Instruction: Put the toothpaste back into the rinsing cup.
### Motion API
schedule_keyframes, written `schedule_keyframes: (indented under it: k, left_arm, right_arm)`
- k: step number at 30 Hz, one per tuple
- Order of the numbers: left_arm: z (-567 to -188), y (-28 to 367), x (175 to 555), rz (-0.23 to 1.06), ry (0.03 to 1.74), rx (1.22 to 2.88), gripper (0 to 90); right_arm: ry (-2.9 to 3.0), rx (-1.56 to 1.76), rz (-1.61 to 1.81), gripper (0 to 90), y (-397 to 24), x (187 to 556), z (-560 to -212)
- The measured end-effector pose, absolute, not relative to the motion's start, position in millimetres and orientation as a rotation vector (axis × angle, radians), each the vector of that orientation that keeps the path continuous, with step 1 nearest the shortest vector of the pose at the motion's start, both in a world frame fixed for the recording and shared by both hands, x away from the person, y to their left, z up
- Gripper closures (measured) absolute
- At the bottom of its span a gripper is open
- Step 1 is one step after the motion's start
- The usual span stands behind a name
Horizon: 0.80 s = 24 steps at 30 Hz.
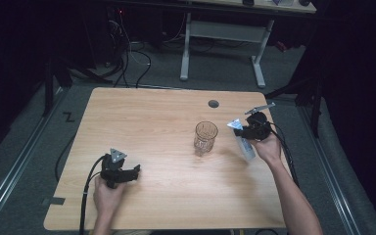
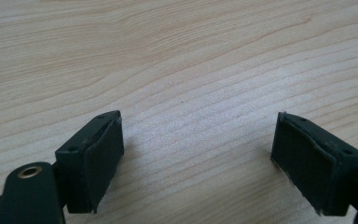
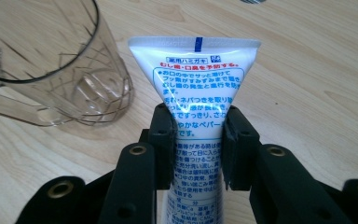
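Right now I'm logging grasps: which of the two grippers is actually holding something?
The right gripper: its jaws pinch a white tube beside the clear cup. The left gripper is open over bare table.

Through the left gripper view I look down on my left tongs [image 2: 198, 158], spread wide over the desk [image 2: 182, 56]. One black jaw rises at about 7 o'clock, the other at about 4 o'clock, each faced with a dark, worn pad [image 2: 103, 163]. Between them I see nothing but pale wood grain, running toward 2 o'clock. A brass-ringed hole [image 2: 29, 171] sits on the linkage at 8 o'clock.
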<state>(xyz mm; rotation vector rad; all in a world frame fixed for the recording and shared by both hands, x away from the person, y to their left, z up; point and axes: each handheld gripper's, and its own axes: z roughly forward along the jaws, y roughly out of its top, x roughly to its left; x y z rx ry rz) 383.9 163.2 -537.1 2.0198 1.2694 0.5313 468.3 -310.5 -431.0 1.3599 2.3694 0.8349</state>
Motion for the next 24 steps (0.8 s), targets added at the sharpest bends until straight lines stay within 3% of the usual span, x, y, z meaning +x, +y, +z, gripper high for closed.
schedule_keyframes:
  k: [24]
  left_arm:
    - [-537.2, 163.2, 384.0, 0.531, 1.27, 2.019, 16.8]
  right_arm:
    - [2.326, 1.3, 1.055, 69.2, -313.8, 430.4, -417.4]
